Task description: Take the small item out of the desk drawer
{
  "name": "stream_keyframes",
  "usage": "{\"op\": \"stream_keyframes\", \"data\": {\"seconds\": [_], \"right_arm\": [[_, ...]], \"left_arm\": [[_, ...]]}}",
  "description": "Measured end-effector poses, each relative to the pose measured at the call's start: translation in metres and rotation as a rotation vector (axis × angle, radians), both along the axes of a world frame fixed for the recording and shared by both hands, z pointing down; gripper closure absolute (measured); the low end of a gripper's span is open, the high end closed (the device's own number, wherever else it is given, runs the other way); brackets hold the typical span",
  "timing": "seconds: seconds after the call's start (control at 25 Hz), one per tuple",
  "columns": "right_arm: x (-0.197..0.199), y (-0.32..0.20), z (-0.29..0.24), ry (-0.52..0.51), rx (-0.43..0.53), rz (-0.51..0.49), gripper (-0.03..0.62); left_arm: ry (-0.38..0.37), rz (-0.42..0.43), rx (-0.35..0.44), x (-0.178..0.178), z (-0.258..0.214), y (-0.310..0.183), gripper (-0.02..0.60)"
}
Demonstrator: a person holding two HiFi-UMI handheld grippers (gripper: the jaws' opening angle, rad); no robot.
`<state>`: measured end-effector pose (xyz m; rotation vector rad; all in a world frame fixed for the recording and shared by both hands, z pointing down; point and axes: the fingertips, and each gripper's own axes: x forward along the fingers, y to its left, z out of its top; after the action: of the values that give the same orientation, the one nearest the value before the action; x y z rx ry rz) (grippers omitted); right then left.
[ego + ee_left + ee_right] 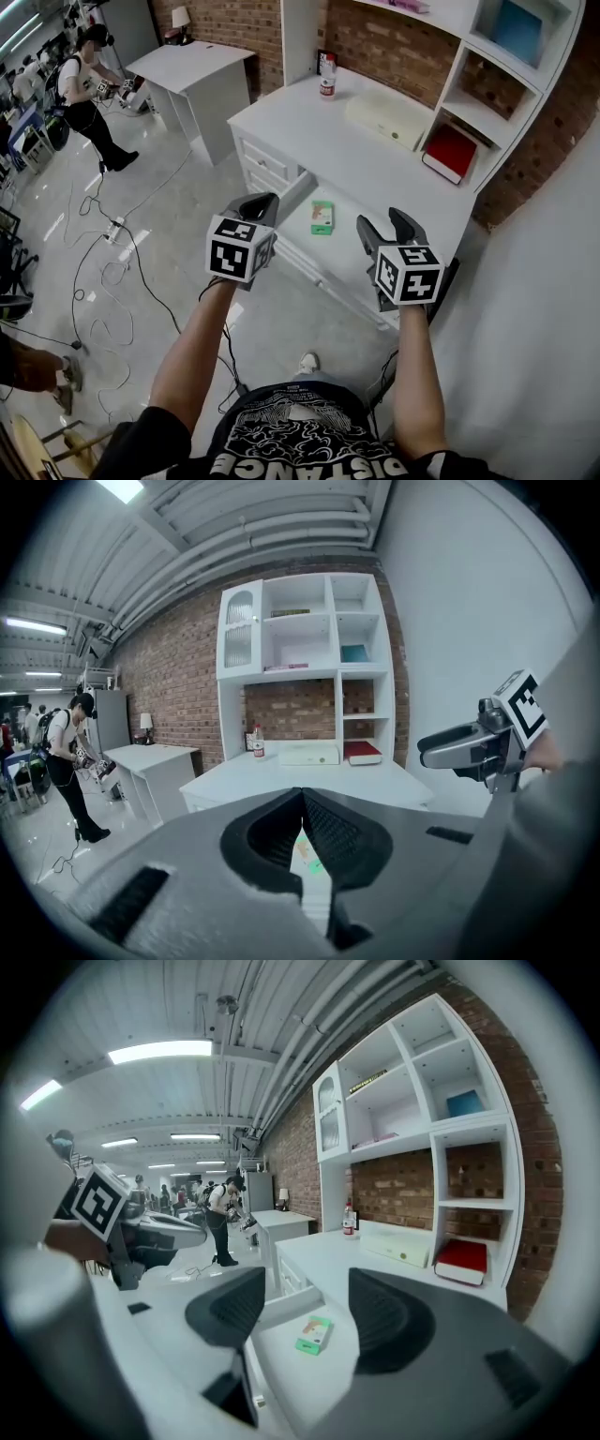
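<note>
White bench (pixel 375 159) against brick wall, drawer (pixel 298 185) pulled open at its front. Left gripper (pixel 261 202) pinched together, empty; right gripper (pixel 384 223) spread wide, nothing between. Small green box (pixel 322 217) flat on bench top, just beside the drawer

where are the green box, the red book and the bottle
green box (pixel 322 217), head view, middle of its top face
red book (pixel 451 152), head view, middle of its cover
bottle (pixel 327 80), head view, middle of its body
</note>
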<state>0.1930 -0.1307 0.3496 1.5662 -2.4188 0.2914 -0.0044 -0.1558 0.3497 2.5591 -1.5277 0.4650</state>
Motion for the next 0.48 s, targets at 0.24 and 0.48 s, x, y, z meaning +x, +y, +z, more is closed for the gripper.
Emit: {"op": "stream_keyframes", "data": {"seconds": [0.24,0.48], "right_arm": [[0.004,-0.033,0.002,-0.01,-0.012,-0.018,0.27],[0.004,-0.053,0.008,-0.025,-0.018,-0.044,0.252]], "left_arm": [[0.0,-0.023,-0.014,0.005,0.005,-0.029,0.574],[-0.003,-0.044,-0.005,0.006,0.004,-0.048,0.574]]}}
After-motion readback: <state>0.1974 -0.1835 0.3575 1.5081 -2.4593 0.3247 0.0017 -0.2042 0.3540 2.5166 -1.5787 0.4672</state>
